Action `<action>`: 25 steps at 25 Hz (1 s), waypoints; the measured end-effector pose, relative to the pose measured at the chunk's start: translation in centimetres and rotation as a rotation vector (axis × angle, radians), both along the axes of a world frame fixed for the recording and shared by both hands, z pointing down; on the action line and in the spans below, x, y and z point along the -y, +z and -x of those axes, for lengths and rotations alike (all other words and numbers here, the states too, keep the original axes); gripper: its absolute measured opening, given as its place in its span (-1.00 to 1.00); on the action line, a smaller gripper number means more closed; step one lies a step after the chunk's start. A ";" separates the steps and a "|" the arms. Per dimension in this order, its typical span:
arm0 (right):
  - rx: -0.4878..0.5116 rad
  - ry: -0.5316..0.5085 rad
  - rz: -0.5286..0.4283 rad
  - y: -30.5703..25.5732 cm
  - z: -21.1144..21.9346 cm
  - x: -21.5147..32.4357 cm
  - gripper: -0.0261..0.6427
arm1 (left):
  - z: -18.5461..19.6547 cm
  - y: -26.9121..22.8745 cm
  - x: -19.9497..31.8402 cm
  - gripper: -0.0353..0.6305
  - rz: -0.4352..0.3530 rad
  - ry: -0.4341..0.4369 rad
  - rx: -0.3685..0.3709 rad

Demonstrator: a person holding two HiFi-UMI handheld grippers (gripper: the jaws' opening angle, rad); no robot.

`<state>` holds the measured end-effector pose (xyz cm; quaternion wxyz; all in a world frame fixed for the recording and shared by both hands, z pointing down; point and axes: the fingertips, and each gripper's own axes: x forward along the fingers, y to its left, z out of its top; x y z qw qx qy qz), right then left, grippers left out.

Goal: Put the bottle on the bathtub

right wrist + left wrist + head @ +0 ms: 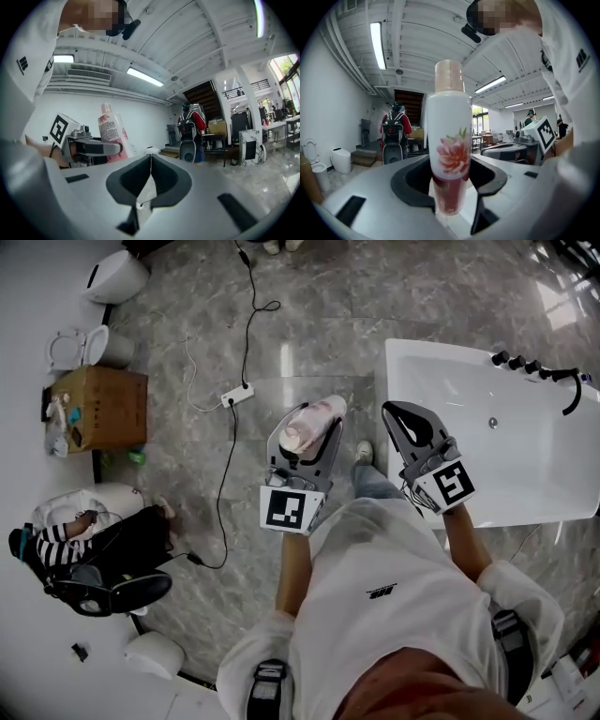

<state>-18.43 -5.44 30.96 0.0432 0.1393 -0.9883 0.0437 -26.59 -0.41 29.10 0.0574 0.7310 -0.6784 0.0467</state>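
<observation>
White plastic bottle with a pink flower print stands clamped upright in the left gripper at centre frame — lifted, but not yet over the white bathtub at right. The right gripper is closed on nothing — setting it down remains.

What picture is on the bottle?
A pink-red flower with green leaves, printed on the white bottle. It shows best in the left gripper view.
</observation>
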 end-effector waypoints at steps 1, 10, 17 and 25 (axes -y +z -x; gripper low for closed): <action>0.000 0.012 0.006 0.0 0.3 0.9 -0.94 | 0.3 0.0 1.1 -0.22 0.006 0.010 -0.002; -0.035 0.182 0.038 2.7 -1.5 8.0 -0.94 | 0.1 2.7 10.0 -0.22 0.040 0.167 0.002; -0.053 0.350 0.038 4.6 -4.3 12.8 -0.94 | -2.1 5.4 16.8 -0.22 0.059 0.314 -0.012; -0.072 0.599 0.042 6.2 -7.5 18.5 -0.94 | -5.2 7.9 23.8 -0.22 0.081 0.533 -0.031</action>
